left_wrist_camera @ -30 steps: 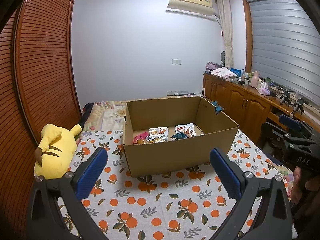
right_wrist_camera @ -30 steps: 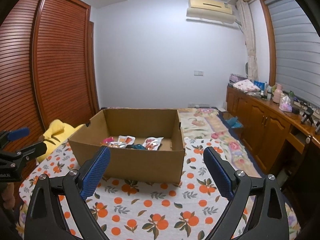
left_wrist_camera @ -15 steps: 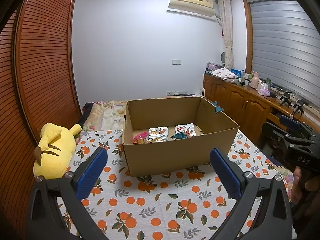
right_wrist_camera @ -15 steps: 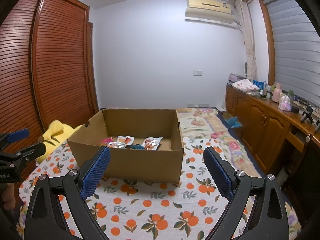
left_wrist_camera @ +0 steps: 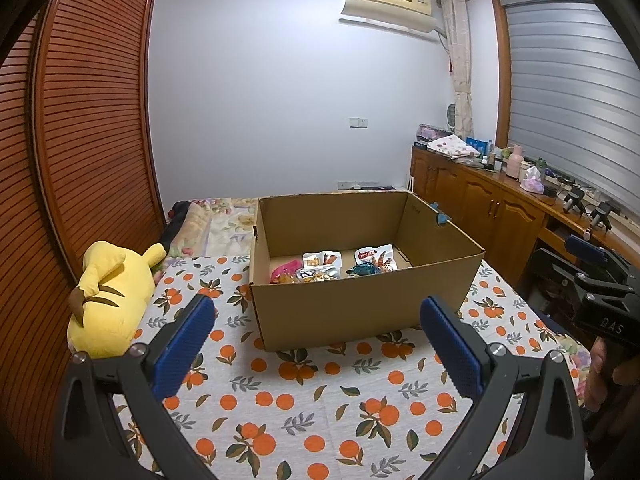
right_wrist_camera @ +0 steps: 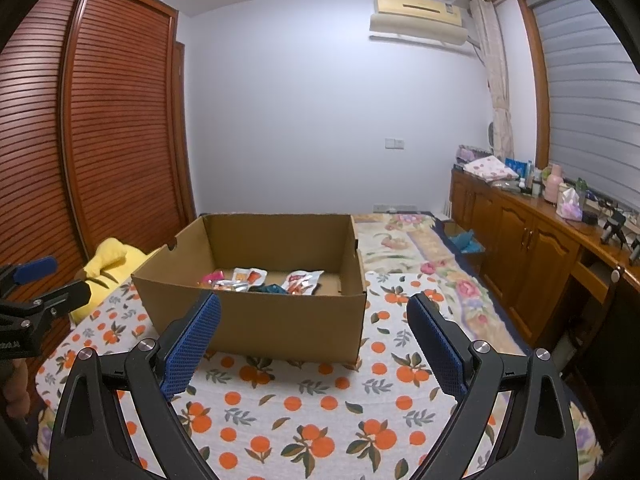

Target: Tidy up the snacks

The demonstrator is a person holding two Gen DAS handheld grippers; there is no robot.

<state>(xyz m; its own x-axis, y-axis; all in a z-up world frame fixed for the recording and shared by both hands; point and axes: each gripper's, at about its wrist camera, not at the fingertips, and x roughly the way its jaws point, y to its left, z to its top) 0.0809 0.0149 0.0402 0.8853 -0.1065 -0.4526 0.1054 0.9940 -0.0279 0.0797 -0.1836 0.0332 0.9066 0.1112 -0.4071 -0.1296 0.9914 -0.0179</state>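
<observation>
Holding level over the near edge of the orange-print bedspread (left_wrist_camera: 304, 396), the left gripper (left_wrist_camera: 316, 340) and right gripper (right_wrist_camera: 314, 340) have barely shifted over the last second; both stand spread wide with nothing between the pads. The snack packets (left_wrist_camera: 340, 266) lie together inside the cardboard box (left_wrist_camera: 360, 308) mid-bed, unmoved, so the scene fits either sorting still ahead or packets already gathered.

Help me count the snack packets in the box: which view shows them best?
The left wrist view: it looks down over the cardboard box's near wall, showing the snack packets spread apart. In the right wrist view the near wall hides their lower parts.
</observation>
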